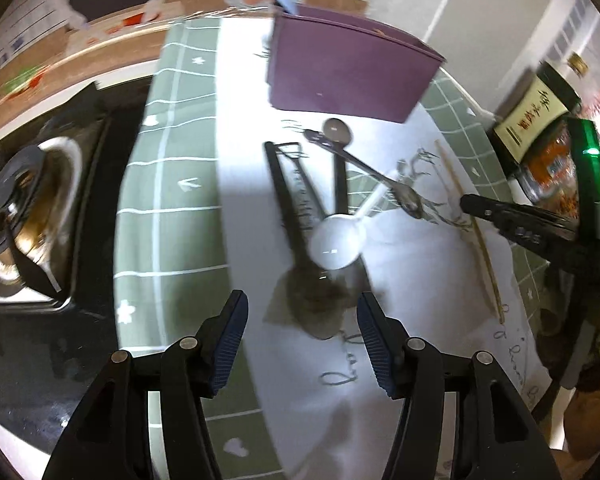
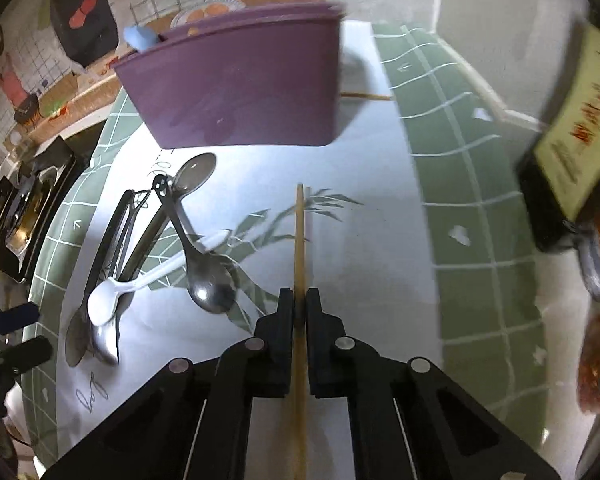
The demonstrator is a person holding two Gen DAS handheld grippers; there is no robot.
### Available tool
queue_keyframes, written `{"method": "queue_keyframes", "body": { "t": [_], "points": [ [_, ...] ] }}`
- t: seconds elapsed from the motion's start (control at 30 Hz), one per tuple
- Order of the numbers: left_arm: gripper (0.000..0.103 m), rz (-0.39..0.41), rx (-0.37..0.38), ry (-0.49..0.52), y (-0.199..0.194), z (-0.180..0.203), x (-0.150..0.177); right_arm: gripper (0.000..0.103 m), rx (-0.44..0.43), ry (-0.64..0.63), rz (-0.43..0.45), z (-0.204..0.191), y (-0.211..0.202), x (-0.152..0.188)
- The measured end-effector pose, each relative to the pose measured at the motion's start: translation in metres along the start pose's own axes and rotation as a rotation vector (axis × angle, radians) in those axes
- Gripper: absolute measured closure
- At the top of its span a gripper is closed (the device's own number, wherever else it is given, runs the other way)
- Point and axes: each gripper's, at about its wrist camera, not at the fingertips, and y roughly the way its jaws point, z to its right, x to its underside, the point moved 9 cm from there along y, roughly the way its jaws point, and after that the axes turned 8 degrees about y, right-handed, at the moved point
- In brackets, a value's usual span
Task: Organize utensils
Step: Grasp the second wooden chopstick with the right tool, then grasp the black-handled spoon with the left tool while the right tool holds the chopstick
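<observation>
Your right gripper [image 2: 299, 304] has its jaws pressed together on a wooden chopstick [image 2: 299, 232]. The stick's long axis runs straight along the gripper's own line, out ahead of the pads toward the purple bin [image 2: 236, 88] and back between the fingers toward you. The pinch sits partway along the stick, not at an end. The bin stands ahead and a little left of the stick's far tip, well apart from it, so in my judgement the coming move is a lift and a carry forward to its open top. A pale blue handle [image 2: 140, 38] sticks up from the bin's left corner; the rest of its inside is hidden. A second chopstick [image 2: 366, 96] pokes out from behind the bin's right side. Your left gripper [image 1: 302, 334] hangs with jaws spread and nothing between them, above the near end of a heap of cutlery on the white mat [image 1: 420, 288]. In that heap a white spoon [image 1: 340, 246] lies across black-handled utensils [image 1: 288, 200] and a steel spoon [image 2: 208, 276]. The heap lies left of the pinched chopstick, so the left gripper is the nearer one for it.
</observation>
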Motion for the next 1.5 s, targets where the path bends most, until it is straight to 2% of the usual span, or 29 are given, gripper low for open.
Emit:
{"method": "queue_keyframes", "body": {
  "t": [0.1, 0.27, 0.37, 0.43, 0.6, 0.7, 0.83, 0.93, 1.07, 1.17, 1.23, 1.3, 1.37, 1.5],
  "points": [
    [0.045, 0.008, 0.003, 0.030, 0.004, 0.008, -0.011, 0.097, -0.016, 0.027, 0.024, 0.011, -0.021, 0.004],
    [0.047, 0.030, 0.044, -0.002, 0.010, 0.009, -0.036, 0.097, -0.023, 0.061, 0.043, 0.024, -0.045, 0.016],
    [0.063, 0.026, 0.038, -0.012, 0.014, 0.008, -0.041, 0.097, -0.014, 0.079, 0.053, 0.031, -0.051, 0.020],
    [0.066, 0.020, 0.029, -0.033, 0.015, 0.003, -0.037, 0.097, -0.010, 0.088, 0.056, 0.034, -0.054, 0.023],
    [0.066, 0.040, 0.048, -0.037, 0.005, -0.002, -0.019, 0.097, 0.008, 0.097, 0.074, 0.040, -0.060, 0.026],
    [0.065, 0.046, 0.007, 0.004, 0.002, 0.004, -0.004, 0.097, 0.013, 0.100, 0.068, 0.042, -0.059, 0.026],
    [0.065, 0.026, -0.012, 0.000, 0.011, 0.008, 0.010, 0.097, 0.017, 0.103, 0.059, 0.039, -0.055, 0.025],
    [0.065, 0.028, -0.051, -0.020, 0.016, 0.004, 0.011, 0.097, 0.017, 0.094, 0.050, 0.034, -0.052, 0.026],
    [0.063, 0.031, -0.066, -0.040, 0.024, 0.001, 0.006, 0.097, 0.019, 0.071, 0.051, 0.025, -0.053, 0.027],
    [0.052, 0.039, -0.050, -0.037, 0.026, 0.005, 0.002, 0.097, 0.017, 0.060, 0.048, 0.019, -0.052, 0.027],
    [0.052, 0.047, -0.076, -0.016, 0.028, 0.006, 0.000, 0.097, 0.018, 0.050, 0.045, 0.016, -0.050, 0.027],
    [0.056, 0.051, -0.096, 0.003, 0.028, 0.007, -0.001, 0.097, 0.021, 0.040, 0.044, 0.012, -0.048, 0.026],
    [0.068, 0.052, -0.106, 0.016, 0.025, 0.007, -0.001, 0.097, 0.020, 0.030, 0.043, 0.009, -0.046, 0.025],
    [0.069, 0.080, -0.127, 0.014, 0.012, 0.000, -0.002, 0.097, 0.017, 0.018, 0.047, 0.006, -0.046, 0.024]
  ]
}}
